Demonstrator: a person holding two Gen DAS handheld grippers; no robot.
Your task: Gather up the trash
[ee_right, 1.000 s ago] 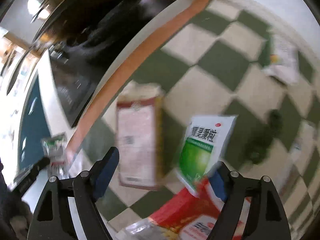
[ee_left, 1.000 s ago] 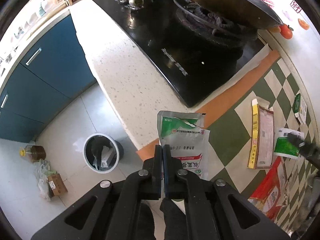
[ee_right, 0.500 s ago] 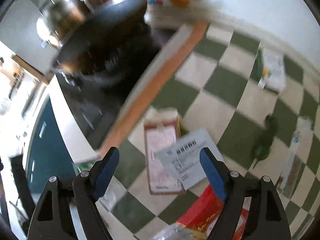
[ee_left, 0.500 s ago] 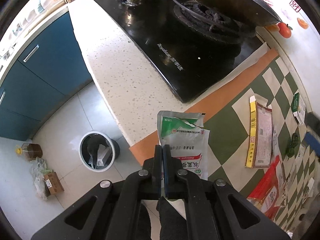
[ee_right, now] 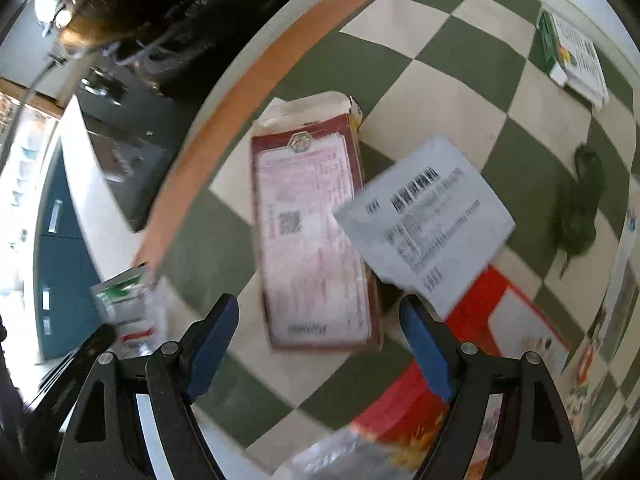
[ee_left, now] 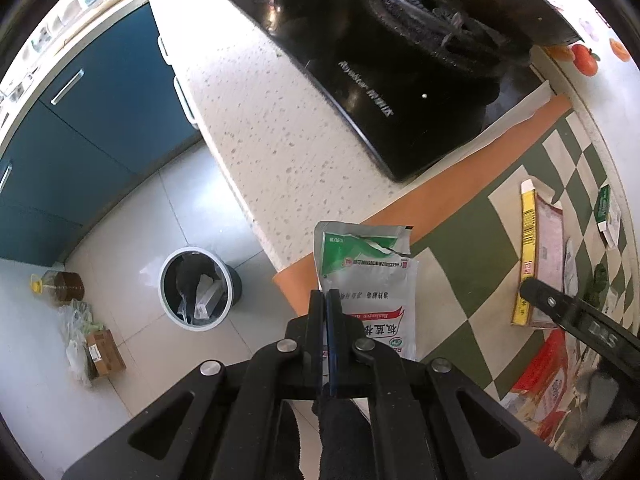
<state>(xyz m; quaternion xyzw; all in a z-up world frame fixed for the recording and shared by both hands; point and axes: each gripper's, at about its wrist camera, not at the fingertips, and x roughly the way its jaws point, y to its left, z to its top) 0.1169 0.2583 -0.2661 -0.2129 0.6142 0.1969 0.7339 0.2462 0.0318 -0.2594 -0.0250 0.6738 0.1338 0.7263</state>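
My left gripper (ee_left: pixel 327 300) is shut on a torn white and green sachet (ee_left: pixel 368 276) and holds it over the counter's front edge, above the checked mat (ee_left: pixel 460 280). A grey trash bin (ee_left: pixel 196 288) stands on the floor below to the left. My right gripper (ee_right: pixel 320 336) is open and empty, hovering over a flattened red and pink carton (ee_right: pixel 312 232). A white printed sachet (ee_right: pixel 424 216) lies face down on the carton's right edge. The held sachet also shows at the left of the right wrist view (ee_right: pixel 128 304).
A red snack bag (ee_right: pixel 460 360), a green and white box (ee_right: pixel 568 52) and a dark green scrap (ee_right: pixel 576 216) lie on the mat. A black gas stove (ee_left: pixel 400 60) with a wok sits at the back. An oil bottle (ee_left: pixel 60 286) and bags sit on the floor.
The white sachet has flipped from its green front to its printed back and lies on the carton. My right gripper has come down closer over the carton. My left gripper still holds its sachet.
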